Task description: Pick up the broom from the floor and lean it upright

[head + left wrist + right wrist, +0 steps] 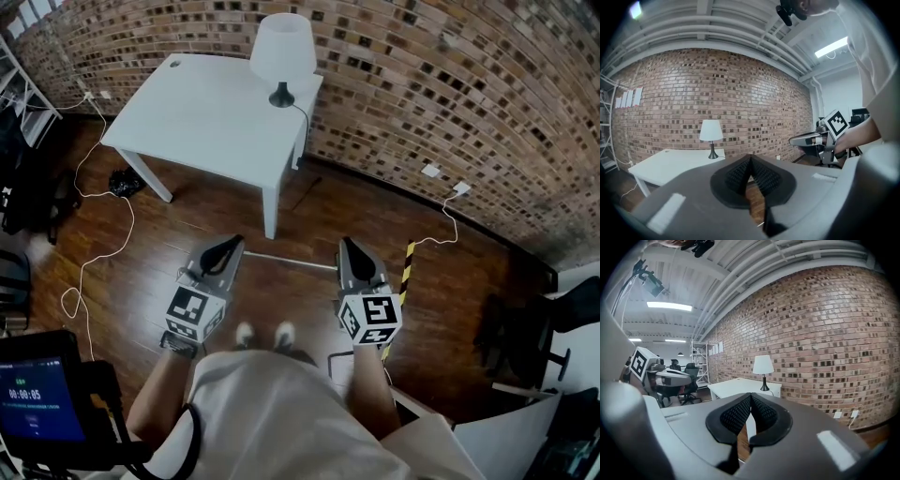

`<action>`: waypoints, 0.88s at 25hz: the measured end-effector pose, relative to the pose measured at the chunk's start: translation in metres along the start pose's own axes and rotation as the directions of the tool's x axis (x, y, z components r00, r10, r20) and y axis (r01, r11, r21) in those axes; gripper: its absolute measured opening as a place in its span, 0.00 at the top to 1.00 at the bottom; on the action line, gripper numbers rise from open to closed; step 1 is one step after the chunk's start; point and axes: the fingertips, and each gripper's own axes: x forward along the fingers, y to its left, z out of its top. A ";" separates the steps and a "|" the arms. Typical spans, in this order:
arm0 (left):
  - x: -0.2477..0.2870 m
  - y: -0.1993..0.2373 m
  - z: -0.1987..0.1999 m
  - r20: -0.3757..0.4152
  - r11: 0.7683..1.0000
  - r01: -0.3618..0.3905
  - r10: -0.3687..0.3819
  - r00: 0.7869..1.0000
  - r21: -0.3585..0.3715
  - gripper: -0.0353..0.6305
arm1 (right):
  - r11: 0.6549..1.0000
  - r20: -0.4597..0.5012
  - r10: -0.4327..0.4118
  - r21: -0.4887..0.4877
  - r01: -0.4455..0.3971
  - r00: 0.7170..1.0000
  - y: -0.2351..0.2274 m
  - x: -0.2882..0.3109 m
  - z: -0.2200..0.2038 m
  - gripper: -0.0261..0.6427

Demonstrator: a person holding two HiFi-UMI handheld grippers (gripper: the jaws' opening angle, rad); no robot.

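Left gripper [228, 246] and right gripper [349, 246] we hold with jaws closed tip to tip, nothing between them. We see the broom [291, 261] lying flat on the wood floor [187, 220], between our grippers and near the white table [206, 122].

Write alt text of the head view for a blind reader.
From above, a person holds the left gripper and right gripper, both closed and empty, over a dark wood floor; a thin white broom handle lies between their tips. Beyond, a white table with a lamp stands by a brick wall.
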 end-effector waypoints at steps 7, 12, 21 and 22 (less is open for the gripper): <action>-0.005 0.012 -0.020 -0.060 0.996 -0.076 0.073 0.995 -0.050 0.95 | 0.991 -0.078 0.135 -0.014 -0.137 0.988 0.009 0.034 -0.021 0.89; -0.006 0.023 -0.052 -0.112 0.988 -0.141 0.134 0.985 -0.059 0.95 | 0.974 -0.188 0.220 -0.019 -0.227 0.957 0.012 0.065 -0.068 0.89; 0.008 0.081 -0.152 -0.268 0.973 -0.194 0.155 0.951 -0.123 0.95 | 0.916 -0.447 0.283 -0.136 -0.377 0.849 0.036 0.151 -0.198 0.87; 0.013 0.089 -0.165 -0.284 0.972 -0.196 0.154 0.946 -0.128 0.95 | 0.910 -0.469 0.283 -0.143 -0.388 0.837 0.038 0.162 -0.212 0.87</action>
